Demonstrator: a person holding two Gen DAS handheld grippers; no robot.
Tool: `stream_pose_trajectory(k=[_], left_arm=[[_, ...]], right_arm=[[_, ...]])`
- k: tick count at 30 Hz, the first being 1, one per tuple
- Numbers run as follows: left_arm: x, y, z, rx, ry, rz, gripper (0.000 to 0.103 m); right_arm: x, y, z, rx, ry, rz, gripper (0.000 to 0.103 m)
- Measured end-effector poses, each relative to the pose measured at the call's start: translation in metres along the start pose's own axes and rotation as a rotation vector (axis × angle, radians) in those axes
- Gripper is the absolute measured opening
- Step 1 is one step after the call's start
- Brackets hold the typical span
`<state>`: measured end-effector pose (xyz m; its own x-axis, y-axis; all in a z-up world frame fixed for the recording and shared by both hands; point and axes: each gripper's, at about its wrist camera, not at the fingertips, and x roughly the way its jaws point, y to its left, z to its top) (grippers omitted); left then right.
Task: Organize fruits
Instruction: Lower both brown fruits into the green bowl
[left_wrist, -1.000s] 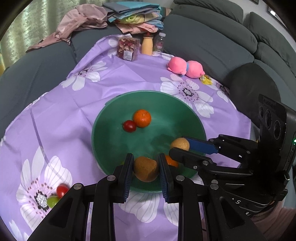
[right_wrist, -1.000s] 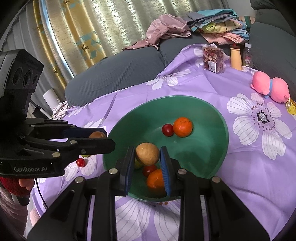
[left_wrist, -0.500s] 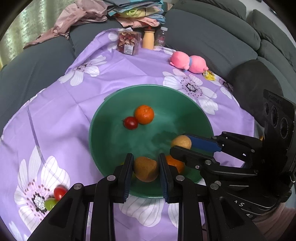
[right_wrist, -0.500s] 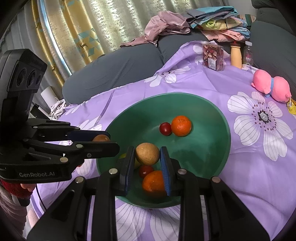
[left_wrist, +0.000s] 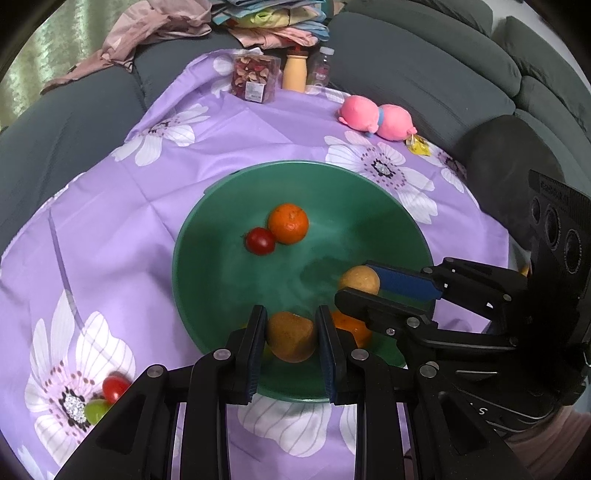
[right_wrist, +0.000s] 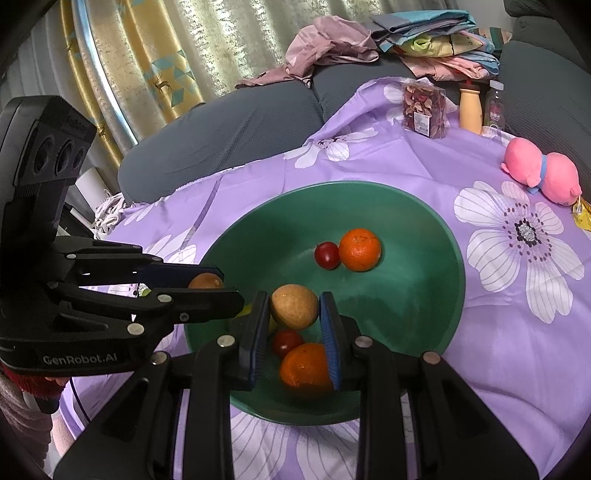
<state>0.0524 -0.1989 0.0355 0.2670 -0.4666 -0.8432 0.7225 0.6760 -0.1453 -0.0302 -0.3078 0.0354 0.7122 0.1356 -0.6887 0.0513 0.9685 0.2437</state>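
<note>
Both tongs hang over the green bowl; left tongs pinch a brown fruit, right tongs a tan fruit; lower each near the bowl floor, then release gently, clear of the oranges.

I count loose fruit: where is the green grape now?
In the left wrist view, the green grape lies lower left on the purple cloth, touching a red tomato, outside the bowl.

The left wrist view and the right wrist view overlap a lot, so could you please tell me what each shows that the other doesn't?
Only the left wrist view shows a red tomato and green grape on the purple cloth.

Only the right wrist view shows curtains and a small red fruit under the right gripper.

Both show the green bowl, the left gripper holding a brown fruit and the right holding a tan fruit.
</note>
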Motion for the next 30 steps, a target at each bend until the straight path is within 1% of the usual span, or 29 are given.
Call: stream_pose_trajectory(k=[19,30], left_arm=[[0.008,0.0,0.0,0.007,0.015,0.004,0.025],[0.011,-0.001,0.0,0.012,0.024,0.024,0.025]], right_arm=[[0.004,-0.002,0.0,-0.007,0.012,-0.026,0.028],[0.003,-0.002,0.0,-0.016,0.013,-0.045,0.028]])
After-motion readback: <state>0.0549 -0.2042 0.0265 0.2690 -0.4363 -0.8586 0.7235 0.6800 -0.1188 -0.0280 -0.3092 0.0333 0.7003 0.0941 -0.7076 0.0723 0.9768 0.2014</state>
